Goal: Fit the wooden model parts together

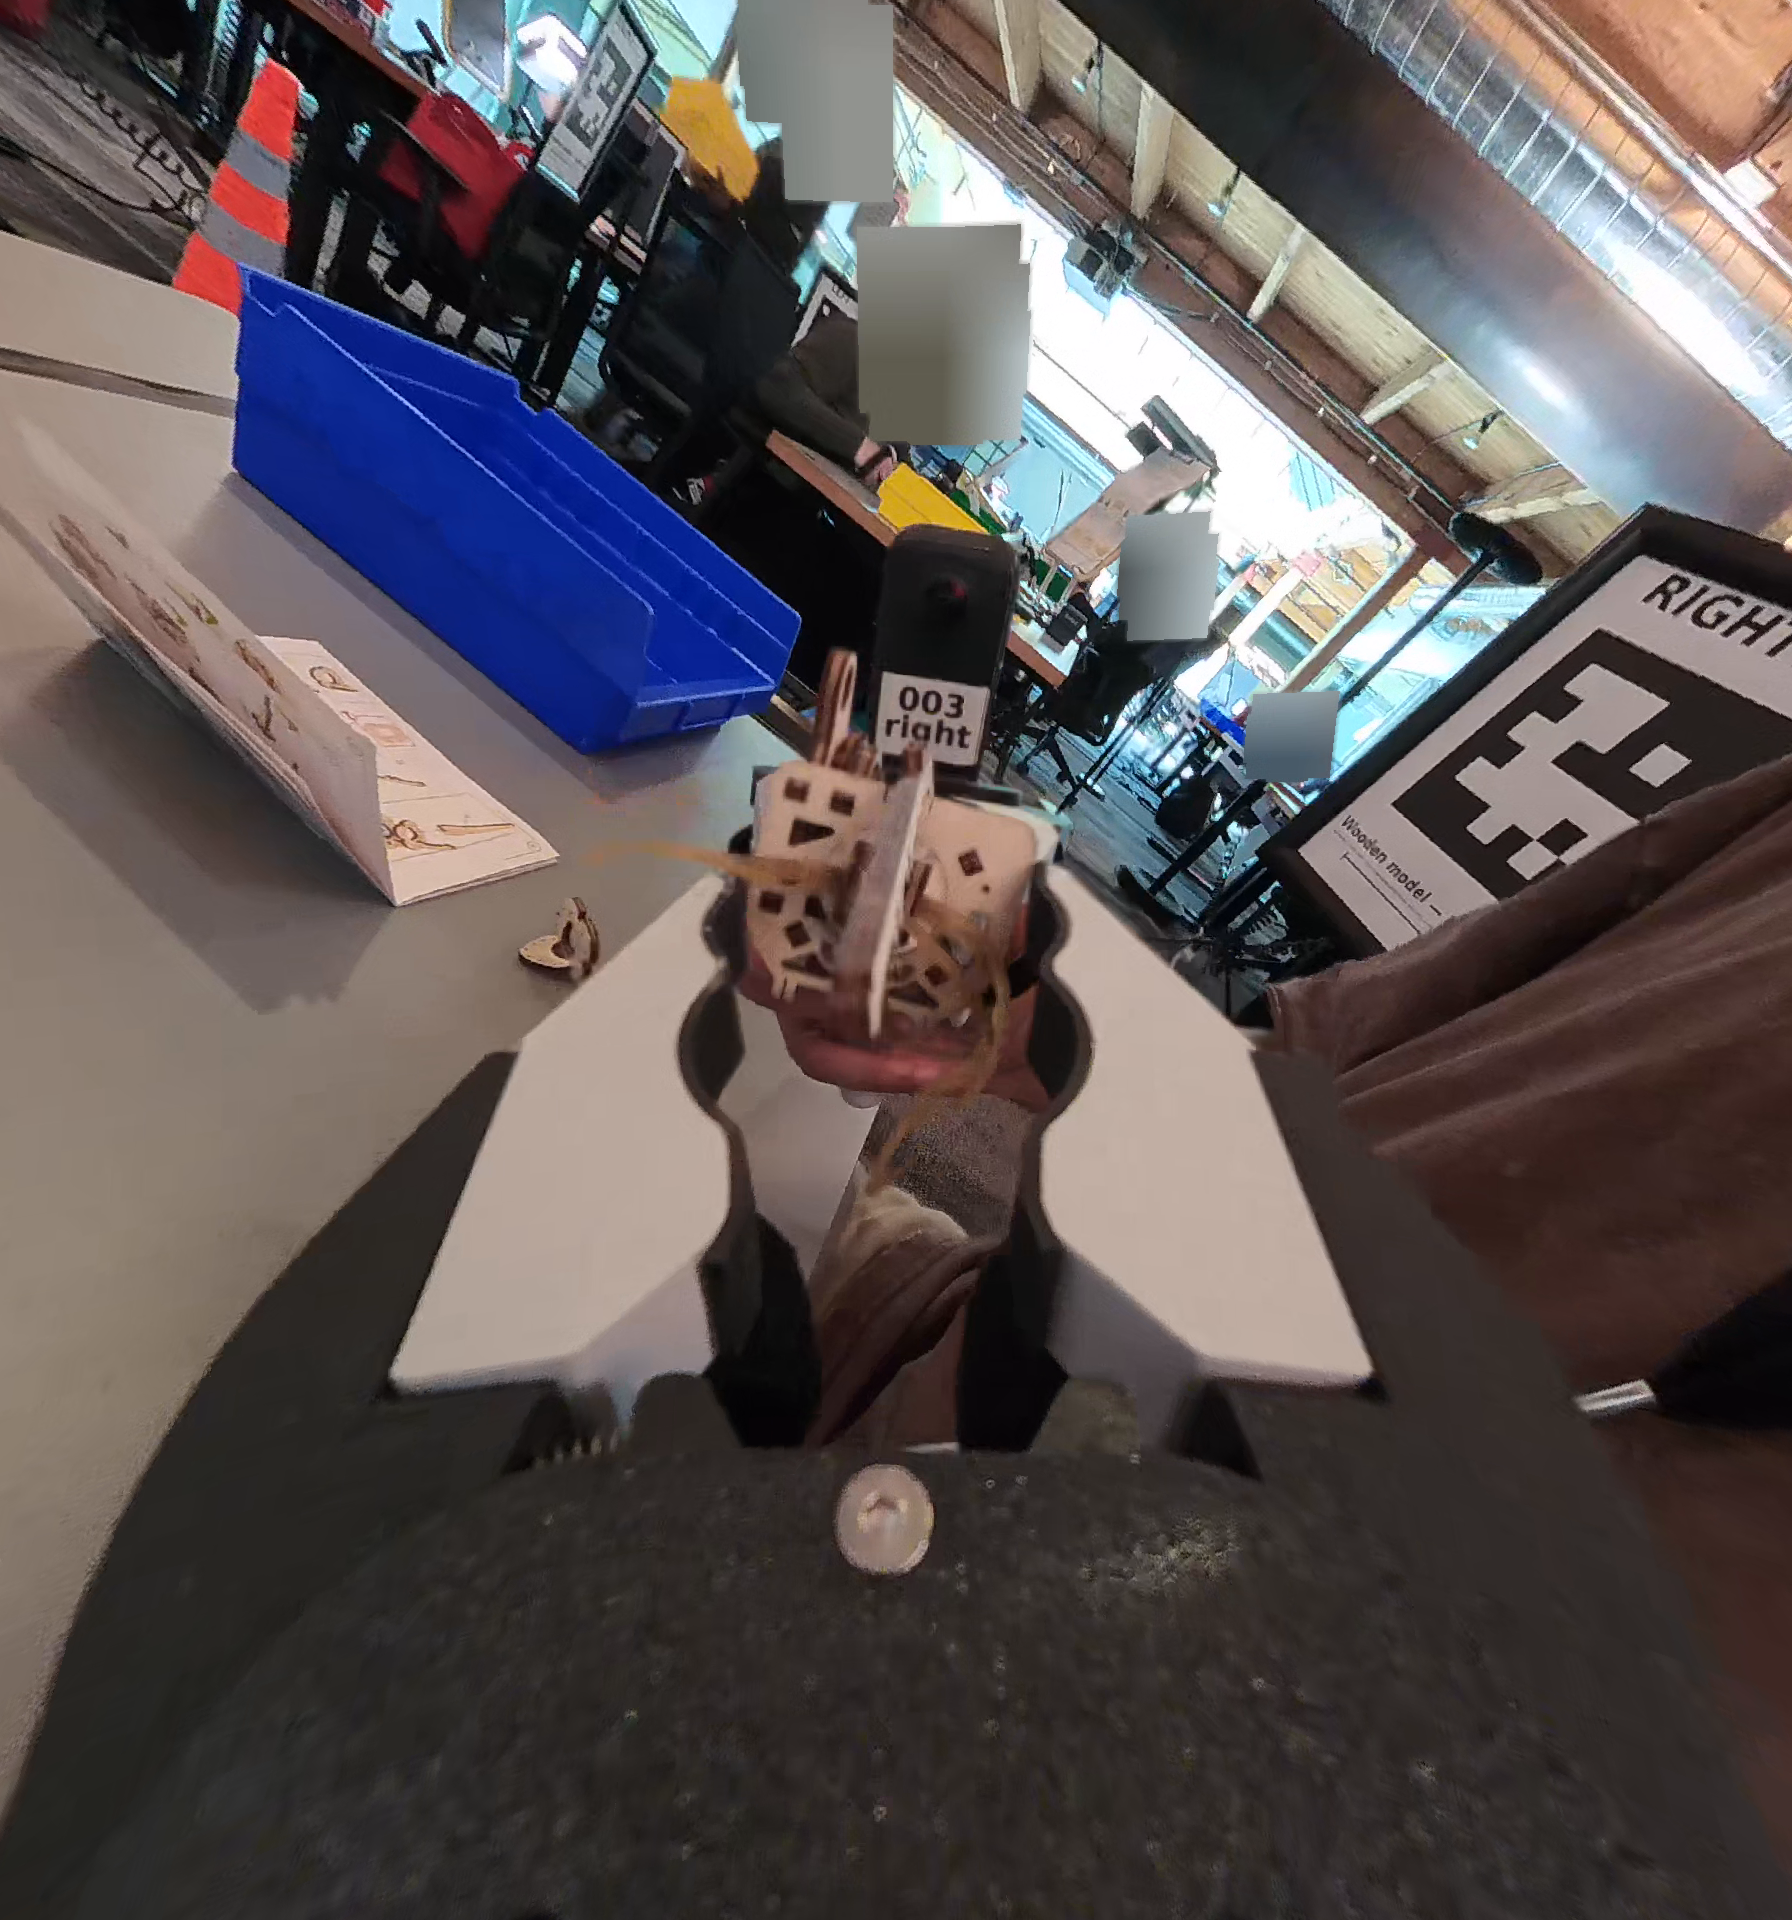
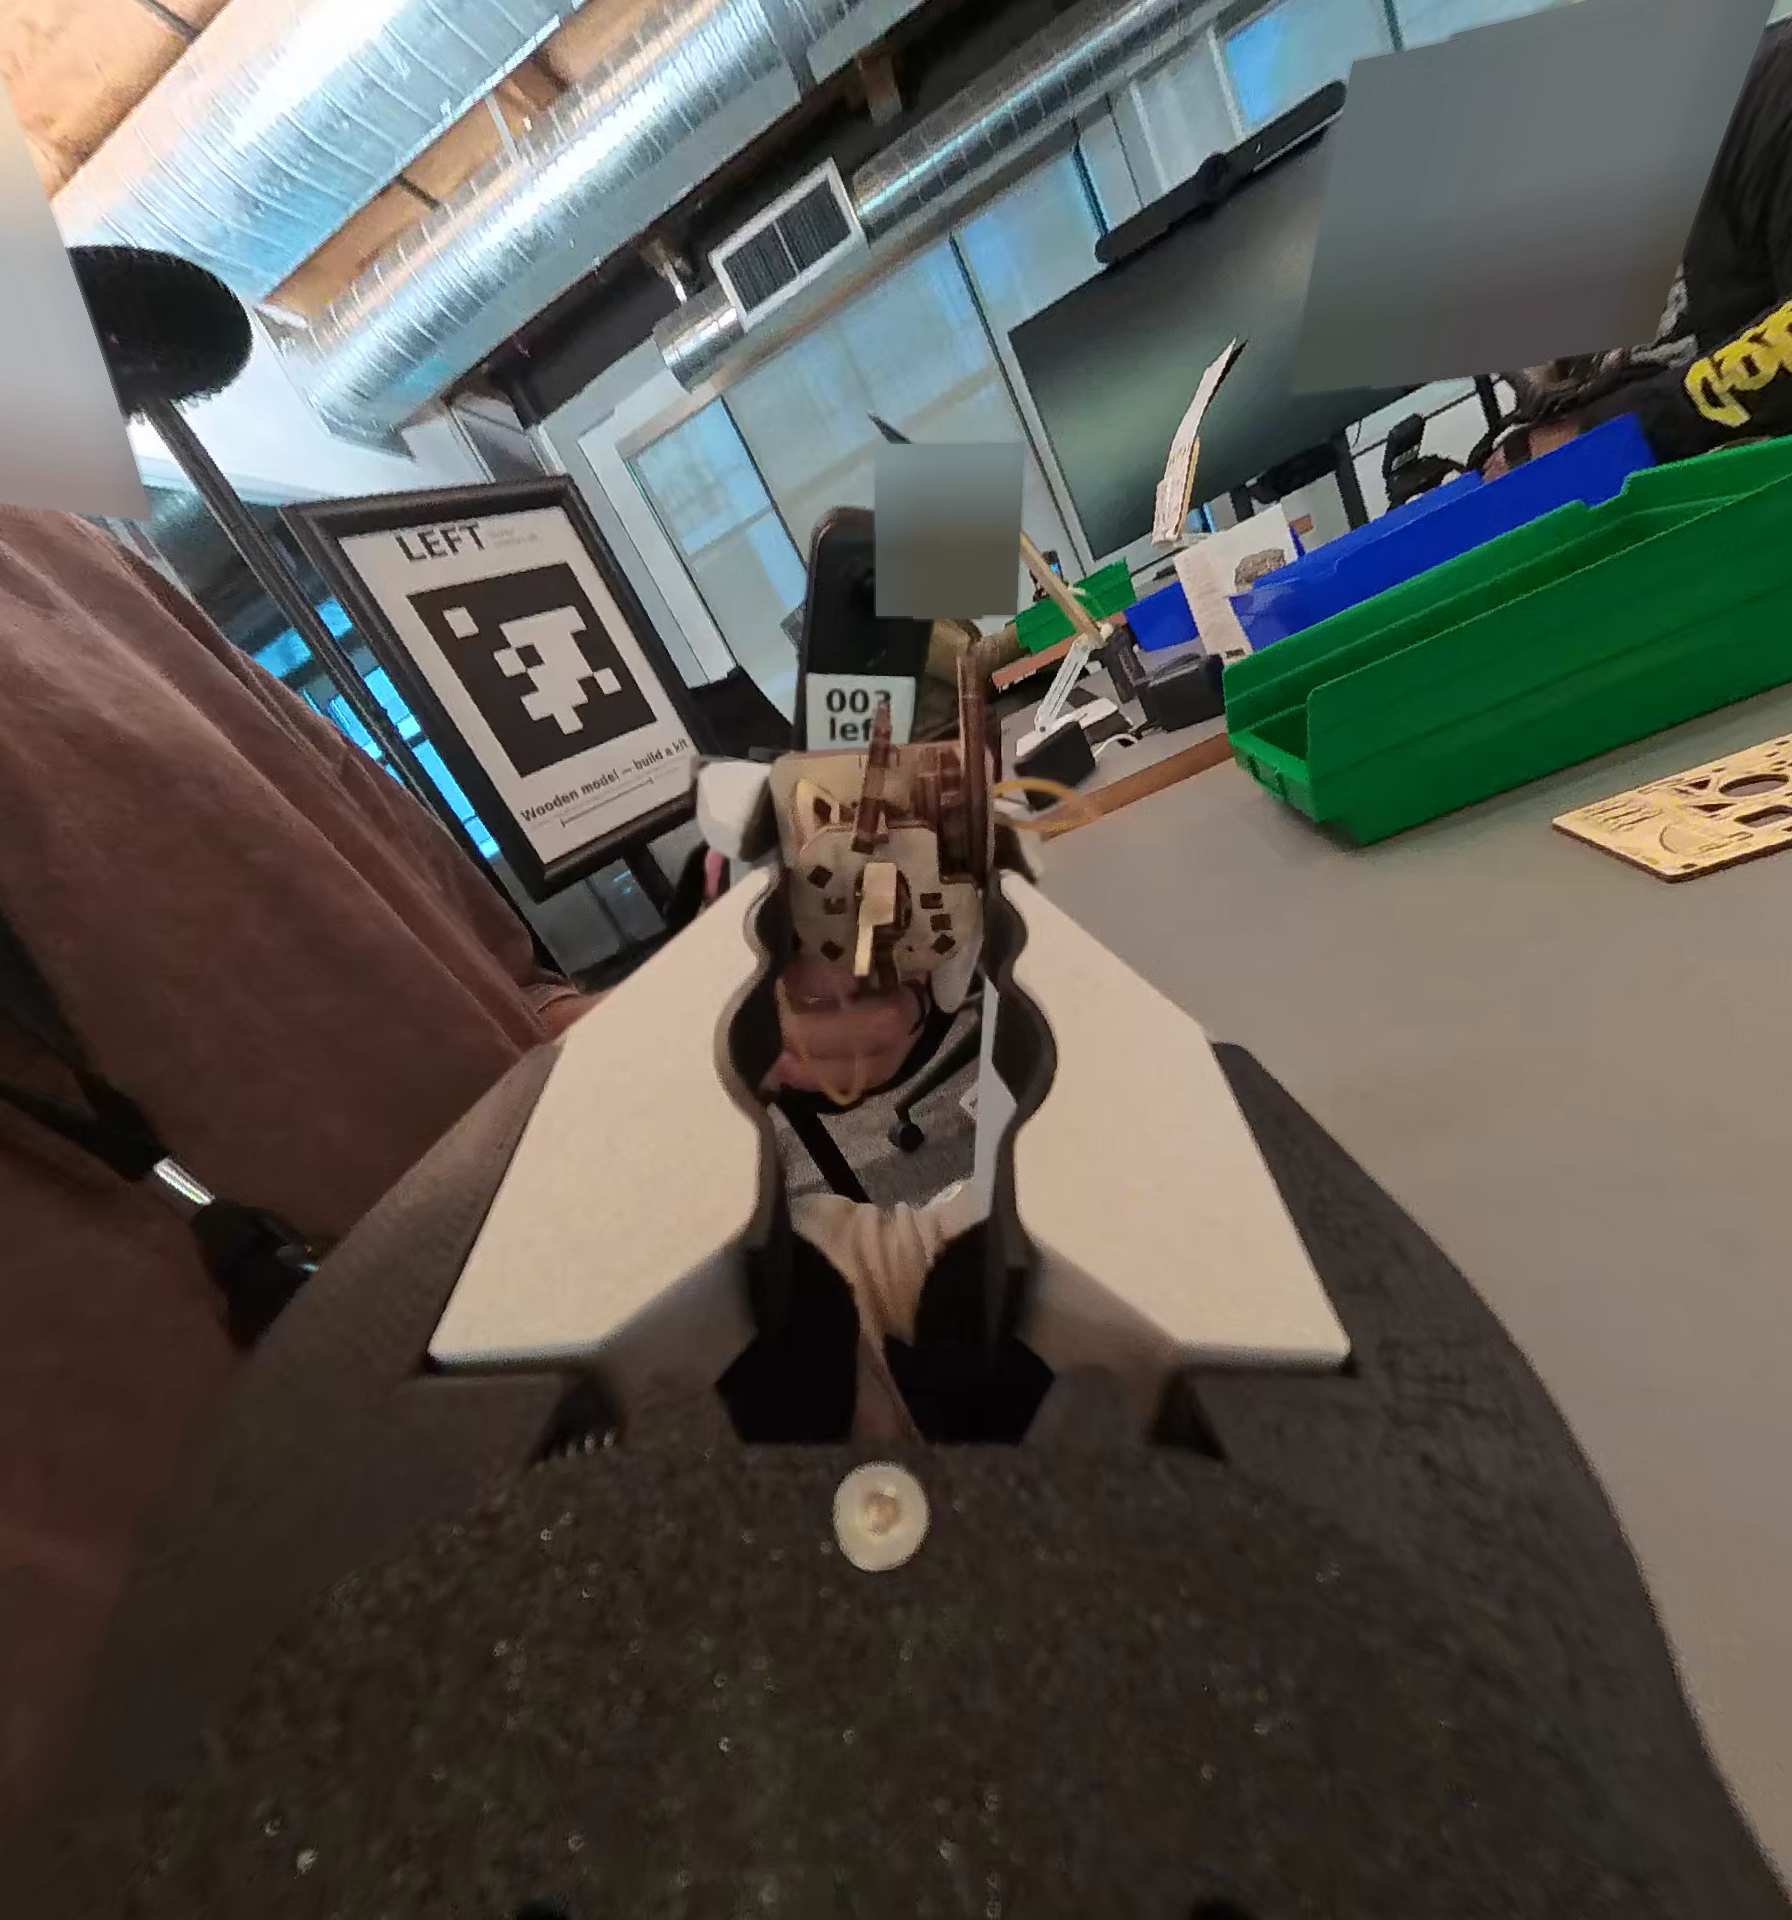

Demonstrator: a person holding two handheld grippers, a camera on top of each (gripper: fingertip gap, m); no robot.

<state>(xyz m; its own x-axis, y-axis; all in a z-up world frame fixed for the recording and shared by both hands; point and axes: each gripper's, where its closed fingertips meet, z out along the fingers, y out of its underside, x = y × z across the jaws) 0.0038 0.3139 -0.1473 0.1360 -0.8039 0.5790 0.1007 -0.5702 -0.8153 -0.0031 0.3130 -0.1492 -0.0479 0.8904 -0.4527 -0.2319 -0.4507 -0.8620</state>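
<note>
Grey table (image 1: 144, 1039), blue bin (image 1: 476, 499), workshop room.

Blue bin (image 1: 476, 499), green bin (image 2: 1557, 665), grey table (image 1: 123, 1039), pale wooden model (image 2: 871, 883) (dark-edged cutouts).

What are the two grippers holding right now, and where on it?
Both hold the wooden model in the air: the left hand-held gripper and the right hand-held gripper pinch its opposite ends.
</note>
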